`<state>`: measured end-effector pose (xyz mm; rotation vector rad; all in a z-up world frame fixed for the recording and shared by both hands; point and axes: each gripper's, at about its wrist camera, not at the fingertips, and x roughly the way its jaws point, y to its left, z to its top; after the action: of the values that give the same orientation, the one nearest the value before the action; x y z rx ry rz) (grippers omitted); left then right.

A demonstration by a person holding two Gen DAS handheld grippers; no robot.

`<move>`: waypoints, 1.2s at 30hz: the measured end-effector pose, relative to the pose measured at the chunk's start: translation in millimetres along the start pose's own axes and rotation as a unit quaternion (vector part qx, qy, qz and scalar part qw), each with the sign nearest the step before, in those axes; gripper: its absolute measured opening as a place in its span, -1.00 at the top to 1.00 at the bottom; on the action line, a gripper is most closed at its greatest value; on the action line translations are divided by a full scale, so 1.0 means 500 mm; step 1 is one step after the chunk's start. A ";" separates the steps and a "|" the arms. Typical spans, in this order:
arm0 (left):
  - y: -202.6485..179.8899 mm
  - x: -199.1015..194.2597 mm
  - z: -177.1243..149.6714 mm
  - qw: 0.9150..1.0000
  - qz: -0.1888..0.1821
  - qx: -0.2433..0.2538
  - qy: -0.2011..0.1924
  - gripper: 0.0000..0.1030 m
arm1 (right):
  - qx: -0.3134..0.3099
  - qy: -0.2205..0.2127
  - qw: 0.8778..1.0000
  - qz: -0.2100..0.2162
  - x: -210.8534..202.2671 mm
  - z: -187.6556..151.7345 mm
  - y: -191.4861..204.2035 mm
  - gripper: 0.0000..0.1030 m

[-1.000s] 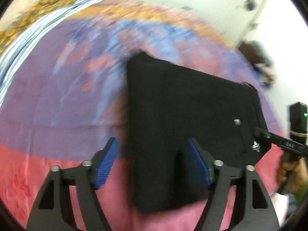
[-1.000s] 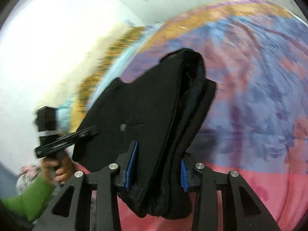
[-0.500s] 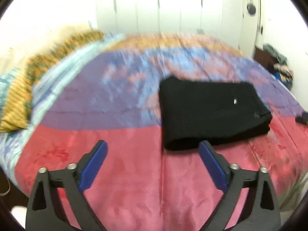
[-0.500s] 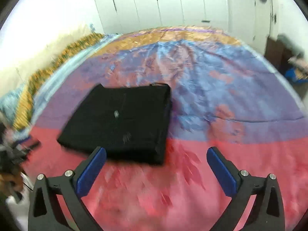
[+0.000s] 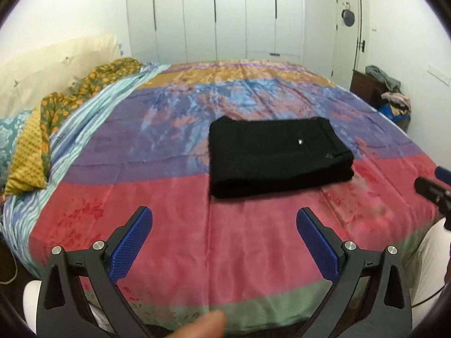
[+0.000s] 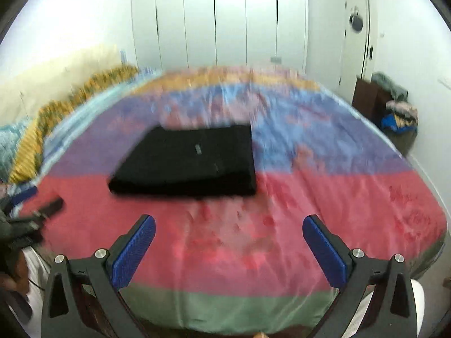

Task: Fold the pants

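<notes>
Both tongs, left (image 5: 224,219) and right (image 6: 229,226), gape wide and empty; the folded pants (image 5: 277,155) look soft and limp, best pinched at a thick edge.

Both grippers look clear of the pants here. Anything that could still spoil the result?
Little remains. The folded black pants lie on the glossy, satin-looking multicoloured bedspread, so a knock might slide them or loosen the stacked layers. The left gripper and right gripper are open and apart from the pants; sweeping back low could catch the near edge.

Bright, even room light — right wrist view motion-blurred, fisheye edges bowed.
</notes>
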<state>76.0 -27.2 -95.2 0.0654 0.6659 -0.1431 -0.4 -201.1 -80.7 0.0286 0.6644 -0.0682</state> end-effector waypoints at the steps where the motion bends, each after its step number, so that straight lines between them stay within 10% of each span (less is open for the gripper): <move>1: -0.001 -0.006 0.000 1.000 -0.002 -0.003 -0.002 -0.99 | -0.005 0.016 1.000 0.013 0.006 0.007 0.006 -1.00; 14: 0.020 -0.100 0.068 0.998 -0.059 -0.017 -0.011 -0.99 | -0.043 -0.010 0.999 -0.011 -0.058 0.034 0.054 -1.00; 20: -0.009 -0.113 0.087 1.000 0.022 -0.013 0.003 -0.99 | -0.034 -0.022 0.999 -0.016 -0.092 0.080 0.052 -1.00; 36: -0.016 -0.082 0.054 0.994 0.030 -0.022 0.101 -0.99 | -0.067 0.039 0.997 -0.005 -0.074 0.041 0.120 -1.00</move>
<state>59.5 -33.6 -48.9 0.0587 0.8672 -0.0637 -12.2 -140.2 -41.4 -0.1017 0.7468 -0.0315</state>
